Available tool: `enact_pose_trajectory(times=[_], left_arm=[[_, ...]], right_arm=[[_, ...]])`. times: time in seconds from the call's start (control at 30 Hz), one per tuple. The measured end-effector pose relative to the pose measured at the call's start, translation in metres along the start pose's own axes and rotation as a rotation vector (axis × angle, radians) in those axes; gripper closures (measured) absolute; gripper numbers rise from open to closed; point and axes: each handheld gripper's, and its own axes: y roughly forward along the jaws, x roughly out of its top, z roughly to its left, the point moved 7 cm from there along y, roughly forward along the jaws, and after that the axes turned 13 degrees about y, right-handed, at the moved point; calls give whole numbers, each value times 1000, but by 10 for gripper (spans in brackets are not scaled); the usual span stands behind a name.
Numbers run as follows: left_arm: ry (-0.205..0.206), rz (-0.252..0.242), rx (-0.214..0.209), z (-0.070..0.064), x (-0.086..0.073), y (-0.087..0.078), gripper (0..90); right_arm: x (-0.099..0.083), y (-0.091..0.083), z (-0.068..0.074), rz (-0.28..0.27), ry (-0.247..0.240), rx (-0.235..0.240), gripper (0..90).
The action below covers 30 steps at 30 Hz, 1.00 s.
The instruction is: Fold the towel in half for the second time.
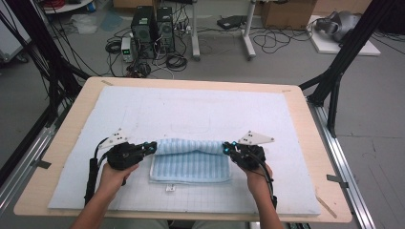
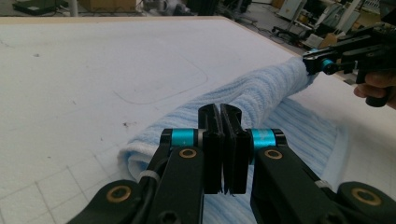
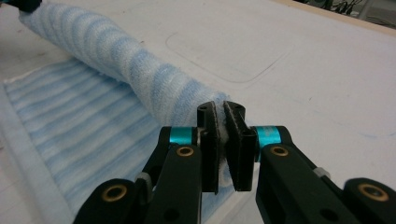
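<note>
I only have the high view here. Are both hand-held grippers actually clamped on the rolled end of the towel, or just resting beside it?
Observer: The right hand-held gripper is clamped: its own view shows white cloth pinched between the two jaws, at the end of the roll.
Operator: And the left one?
Observer: The left hand-held gripper has its jaws pressed almost flat together at the other end of the roll; any cloth between them is too thin to make out.
Operator: Is the roll lifted off the table?
Observer: From the left gripper view, the roll lies on the flat, unrolled part of the towel along most of its length.
</note>
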Motion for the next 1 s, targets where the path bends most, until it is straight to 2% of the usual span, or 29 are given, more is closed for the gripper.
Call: enact_pose_trajectory(times=[0.17,0.33,0.5,0.8,0.83,0.9,1.0], left_arm=[[25,23,-19,-9,-8,-3,872],[26,57,-8,-10,-18,-4,869],[21,79,-23,-15,-25,-5,865],[2,70,-58,-28,-32,-20,856],[3,71,-66,-29,-33,-22,840],[-16,59,-62,-28,-31,-25,724],[-19,13,-11,-19,-24,-30,622]], right_arm=[[-14,-5,4,8,6,12,847],[-22,-8,8,16,0,10,845],[-29,-14,16,22,-34,-1,842],[-43,-25,31,62,-101,-30,816],[-43,-26,31,59,-107,-36,792],[-42,-30,32,44,-85,-32,692],[-34,-37,28,-22,-26,-46,595]])
